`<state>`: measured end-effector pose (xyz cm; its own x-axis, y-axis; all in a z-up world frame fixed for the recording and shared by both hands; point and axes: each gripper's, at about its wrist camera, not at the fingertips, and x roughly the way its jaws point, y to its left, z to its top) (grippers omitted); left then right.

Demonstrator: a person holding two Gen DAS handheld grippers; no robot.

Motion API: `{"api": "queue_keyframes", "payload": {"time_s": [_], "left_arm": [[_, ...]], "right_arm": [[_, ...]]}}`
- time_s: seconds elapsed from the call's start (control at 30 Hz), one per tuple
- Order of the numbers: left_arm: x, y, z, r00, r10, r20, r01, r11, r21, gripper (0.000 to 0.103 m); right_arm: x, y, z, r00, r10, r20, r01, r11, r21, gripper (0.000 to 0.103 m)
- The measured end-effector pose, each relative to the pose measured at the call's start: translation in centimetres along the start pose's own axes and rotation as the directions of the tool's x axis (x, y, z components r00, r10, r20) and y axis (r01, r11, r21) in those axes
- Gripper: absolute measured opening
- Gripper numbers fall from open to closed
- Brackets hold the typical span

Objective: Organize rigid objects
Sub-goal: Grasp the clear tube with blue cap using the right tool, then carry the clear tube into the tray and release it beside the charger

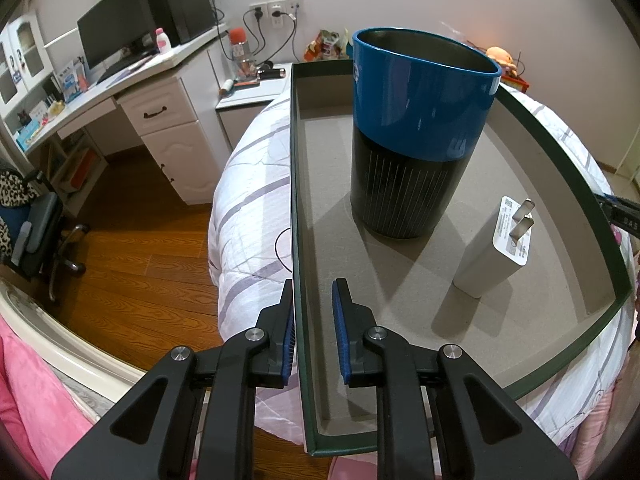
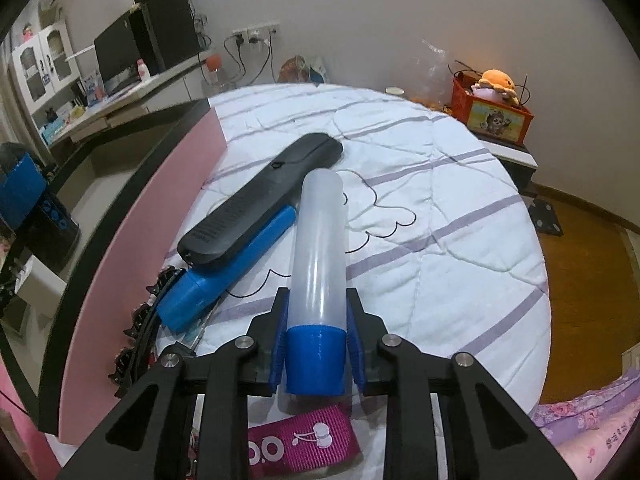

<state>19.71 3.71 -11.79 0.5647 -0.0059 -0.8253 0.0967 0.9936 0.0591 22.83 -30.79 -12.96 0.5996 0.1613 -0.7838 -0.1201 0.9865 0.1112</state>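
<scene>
A shallow green-rimmed box (image 1: 560, 148) with a grey floor lies on the bed. In it stand a blue and black cup (image 1: 420, 120) and a white charger plug (image 1: 492, 252). My left gripper (image 1: 314, 286) straddles the box's left wall near the corner, one pad outside and one inside, narrowly shut on it. In the right wrist view my right gripper (image 2: 316, 294) is shut on the blue cap of a translucent bottle (image 2: 318, 240), which points away over the quilt. Beside the bottle lie a long black device (image 2: 260, 204) and a blue device (image 2: 224, 276).
A pink board (image 2: 132, 220) runs along the quilt's left side. A magenta strap (image 2: 300, 444) lies under the right gripper, and black cables (image 2: 136, 332) sit by the blue device. A white desk (image 1: 160, 120) stands beyond the wooden floor, and a red toy box (image 2: 492, 116) at the back.
</scene>
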Motion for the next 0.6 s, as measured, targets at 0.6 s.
{"api": "queue_keyframes", "payload": {"time_s": [0.6], "left_arm": [[0.0,0.0,-0.1,1.000,-0.012,0.002,0.012,1.000,-0.001,0.018]], "right_arm": [[0.4,0.2,0.7,0.999,-0.042,-0.032,0.041,0.999,-0.015,0.036]]}}
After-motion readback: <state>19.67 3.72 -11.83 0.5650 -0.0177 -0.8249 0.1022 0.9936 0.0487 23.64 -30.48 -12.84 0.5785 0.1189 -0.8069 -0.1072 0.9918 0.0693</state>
